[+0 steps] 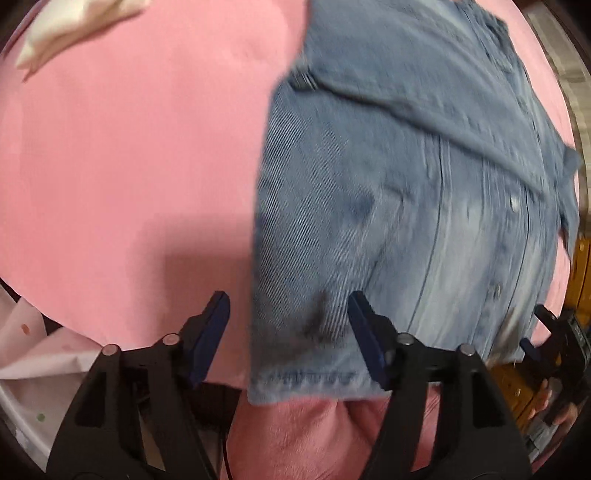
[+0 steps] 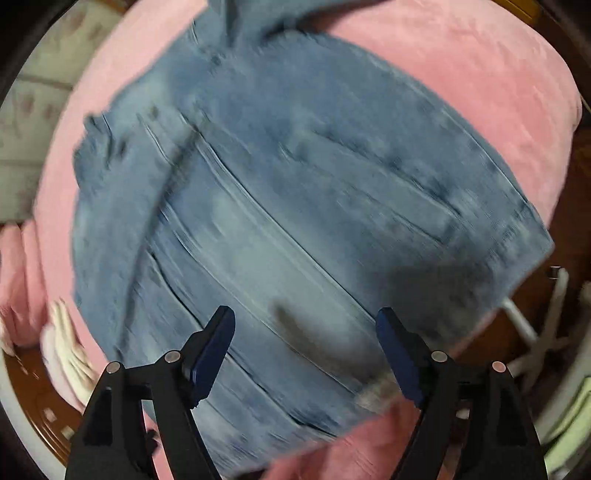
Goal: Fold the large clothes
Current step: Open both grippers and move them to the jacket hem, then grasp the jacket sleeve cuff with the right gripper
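Two grippers hang over the denim jacket (image 2: pixel 295 206) on the pink cover (image 1: pixel 129 166). Left gripper (image 1: pixel 288 332) and right gripper (image 2: pixel 306 350) both gape, pinching nothing. Its hem lies just under the left one.

Jacket (image 1: pixel 406 184): washed blue denim, paler streaks along the seams, silver buttons. Cover (image 1: pixel 129 166): plain pink, seen under the jacket. Cloth (image 1: pixel 74 26) at 11 o'clock in the left view: white. Fabric (image 1: pixel 40 354) at 8 o'clock: pale pink, dotted orange and green. Pads (image 2: pixel 214 354): dark blue, on black arms.
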Demonstrator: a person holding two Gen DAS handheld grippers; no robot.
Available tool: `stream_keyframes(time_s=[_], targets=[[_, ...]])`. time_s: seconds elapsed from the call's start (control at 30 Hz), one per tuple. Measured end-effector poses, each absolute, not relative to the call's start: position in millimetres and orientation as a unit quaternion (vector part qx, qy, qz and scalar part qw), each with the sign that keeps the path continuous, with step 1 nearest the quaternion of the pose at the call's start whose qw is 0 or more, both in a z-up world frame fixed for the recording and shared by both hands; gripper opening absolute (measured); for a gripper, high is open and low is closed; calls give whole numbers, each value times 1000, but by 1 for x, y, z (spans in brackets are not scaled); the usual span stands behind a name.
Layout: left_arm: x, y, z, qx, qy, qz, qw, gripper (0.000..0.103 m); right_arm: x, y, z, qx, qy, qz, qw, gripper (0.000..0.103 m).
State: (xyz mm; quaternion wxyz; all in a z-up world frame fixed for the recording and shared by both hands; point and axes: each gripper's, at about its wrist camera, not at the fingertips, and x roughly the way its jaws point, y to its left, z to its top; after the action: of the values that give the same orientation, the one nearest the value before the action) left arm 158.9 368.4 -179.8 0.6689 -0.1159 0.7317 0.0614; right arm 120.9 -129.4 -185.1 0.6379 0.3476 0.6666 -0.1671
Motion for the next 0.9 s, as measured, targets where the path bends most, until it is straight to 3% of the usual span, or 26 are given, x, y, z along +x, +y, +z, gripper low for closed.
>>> stream_keyframes(time_s=[0.07, 0.2, 0.47, 0.77, 0.9], targets=[[148, 365, -184, -112, 741, 57, 660, 65, 111, -127, -189, 342, 680, -163, 628, 80], [139, 356, -186, -125, 742, 60, 657, 77, 87, -131, -200, 370, 683, -170, 606, 84], [135, 287, -157, -71, 718, 91, 687, 78, 82, -190, -206, 391, 665, -103, 628, 84], [149, 136, -133, -78, 689, 146, 705, 78, 84, -348, -212, 399, 636, -45, 659, 85], [158, 42, -123, -9, 719, 106, 687, 78, 86, -413, -215, 408, 622, -50, 666, 85]])
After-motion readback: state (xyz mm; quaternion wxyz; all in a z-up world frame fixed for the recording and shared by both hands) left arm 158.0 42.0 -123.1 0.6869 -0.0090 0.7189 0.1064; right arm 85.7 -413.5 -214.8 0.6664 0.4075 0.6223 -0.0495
